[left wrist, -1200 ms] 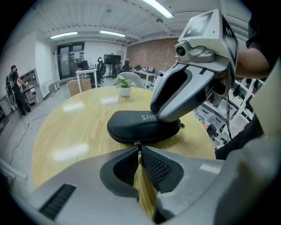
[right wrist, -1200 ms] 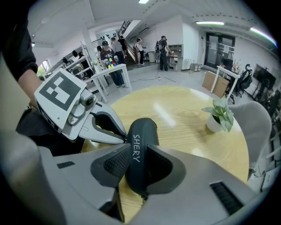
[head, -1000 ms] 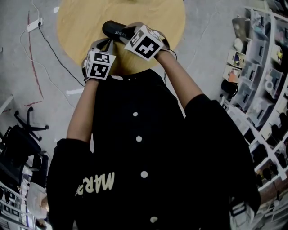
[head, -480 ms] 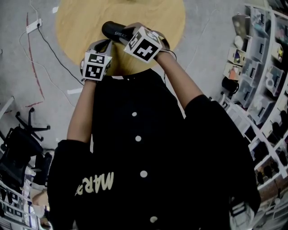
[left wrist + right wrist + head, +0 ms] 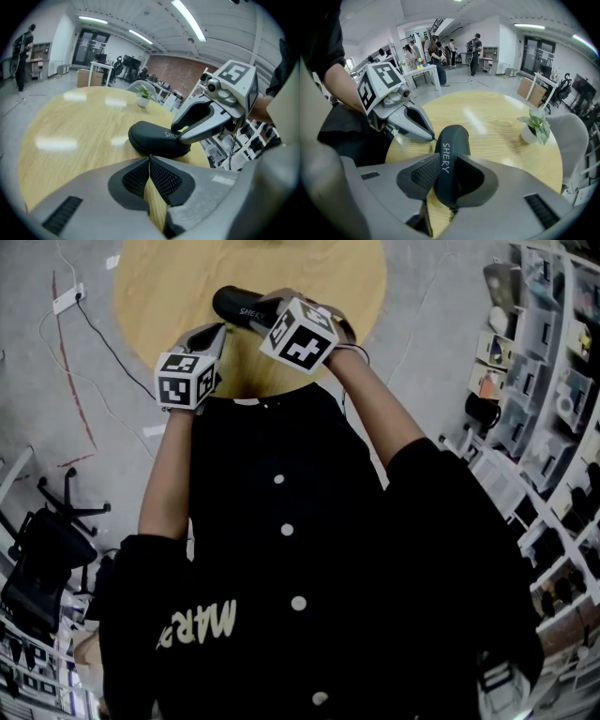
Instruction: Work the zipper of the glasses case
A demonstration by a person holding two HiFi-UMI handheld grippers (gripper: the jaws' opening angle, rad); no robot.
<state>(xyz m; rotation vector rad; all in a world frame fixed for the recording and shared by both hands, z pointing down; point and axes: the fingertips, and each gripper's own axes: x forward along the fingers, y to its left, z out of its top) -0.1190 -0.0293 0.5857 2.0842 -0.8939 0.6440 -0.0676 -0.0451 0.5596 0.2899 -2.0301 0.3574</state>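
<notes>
Now — left gripper [image 5: 150,158] jaws freshly together

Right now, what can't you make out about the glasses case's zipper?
- Zipper pull: left gripper view shows nothing in the shut left tool; right gripper view, too small at its tip.
- Near end of the glasses case: right gripper view, hidden by the right tool clamping it.
- Zipper track: head view, too dark and partly covered.

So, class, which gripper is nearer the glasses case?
Right. The right gripper is clamped around the glasses case, with its pads against the sides. The left gripper, jaws shut, has its tip close beside the case's edge.
</notes>
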